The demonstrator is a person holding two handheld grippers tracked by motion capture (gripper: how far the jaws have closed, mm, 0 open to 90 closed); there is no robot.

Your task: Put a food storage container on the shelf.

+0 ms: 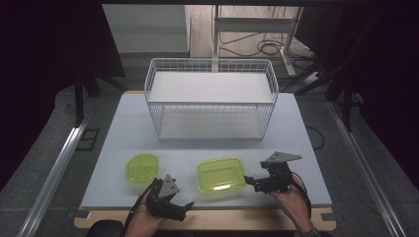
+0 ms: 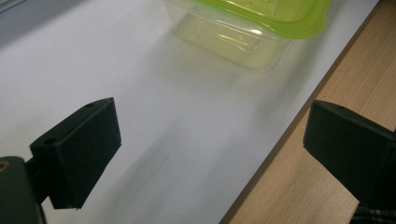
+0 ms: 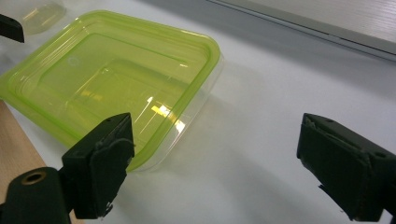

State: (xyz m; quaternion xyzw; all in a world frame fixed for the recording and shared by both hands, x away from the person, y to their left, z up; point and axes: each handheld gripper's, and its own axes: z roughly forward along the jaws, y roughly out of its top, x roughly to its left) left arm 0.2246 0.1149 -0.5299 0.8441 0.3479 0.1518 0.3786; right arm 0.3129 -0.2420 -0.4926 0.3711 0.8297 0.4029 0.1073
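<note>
Rectangular food box [image 1: 221, 174] with a green lid is sitting near the front edge of the white table [image 1: 123, 128], at about six o'clock from the wire basket [image 1: 211, 98]. A second, smaller box [image 1: 142, 167], also green-lidded and more rounded, is lying at nine o'clock from the rectangular one, well apart from it.

The right gripper [image 1: 253, 180] is hovering just beside the rectangular box, at its three o'clock side, with a hand [image 1: 291, 202] holding it from below. In the right gripper view its jaws are standing wide apart, gripping nothing, with one jaw close to the box's near corner [image 3: 116, 88].

The left gripper [image 1: 184, 206] is resting at about seven o'clock from the rectangular box, over the table's front edge. In the left gripper view its jaws are also gaping wide, with only bare table and the wooden edge [image 2: 299, 186] between them, and the box [image 2: 243, 28] lying ahead at twelve o'clock.
</note>
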